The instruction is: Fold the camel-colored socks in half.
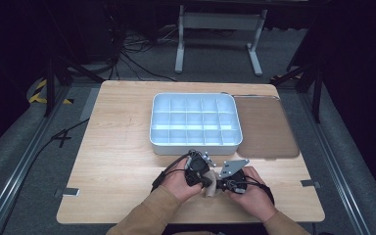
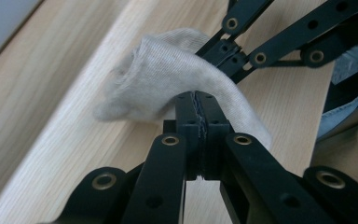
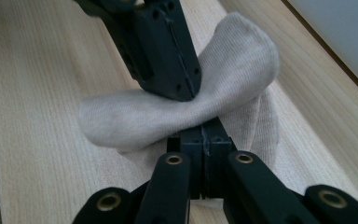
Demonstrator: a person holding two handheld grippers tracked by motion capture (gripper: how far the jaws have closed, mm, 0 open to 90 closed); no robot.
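In the high view, lower centre of the frame, the left gripper (image 1: 206, 180) and the right gripper (image 1: 221, 185) meet nose to nose above the near edge of the wooden table (image 1: 117, 161), with a pale sock (image 1: 210, 189) held between them. In the left gripper view the jaws stand clenched on a fold of the sock (image 2: 182, 79); the right gripper's jaws enter from the upper right and pinch the same cloth. In the right gripper view the jaws are likewise clamped on the sock (image 3: 121, 121), whose long axis runs from lower left to upper right of that frame. Both grippers are equally near it. The likely next move is a fold or stretch. At upper centre of the high view, the white divided tray (image 1: 152, 128) appears empty in every compartment; a brown translucent lid (image 1: 267, 127) lies touching its right side.
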